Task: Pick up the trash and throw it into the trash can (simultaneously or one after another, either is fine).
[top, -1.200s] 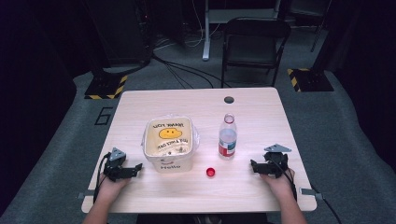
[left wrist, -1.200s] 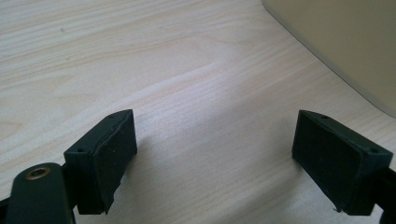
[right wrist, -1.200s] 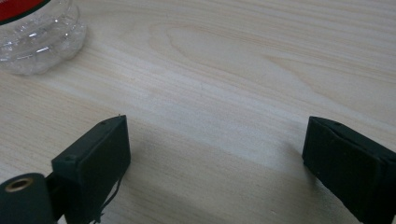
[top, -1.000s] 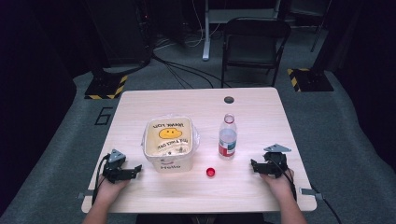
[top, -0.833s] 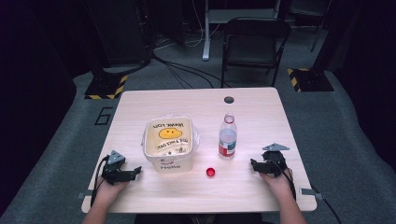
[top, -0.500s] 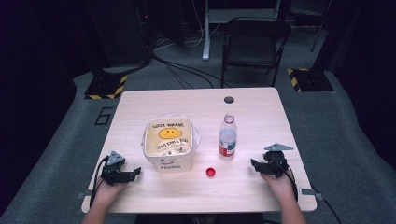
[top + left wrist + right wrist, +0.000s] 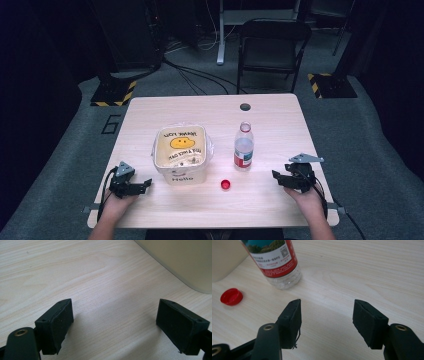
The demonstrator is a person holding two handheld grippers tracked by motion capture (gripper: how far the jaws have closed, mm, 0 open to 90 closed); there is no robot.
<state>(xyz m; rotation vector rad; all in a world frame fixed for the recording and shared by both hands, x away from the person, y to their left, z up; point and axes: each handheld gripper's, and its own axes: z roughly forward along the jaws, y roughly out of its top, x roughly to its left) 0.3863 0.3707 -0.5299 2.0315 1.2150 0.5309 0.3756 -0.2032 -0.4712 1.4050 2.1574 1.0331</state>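
Pale wood desk (image 7: 200,210), holding everything. Cream bucket (image 7: 181,155) left of centre, upright. Uncapped water bottle (image 7: 243,147) upright just right of bucket. Left claw (image 7: 142,184) resting near bucket's left side, jaws wide apart, nothing between. Right claw (image 7: 276,176) right of bottle, apart from it, jaws just closed partway, gap empty. Red cap (image 7: 225,184) flat on desk, near bottle base.
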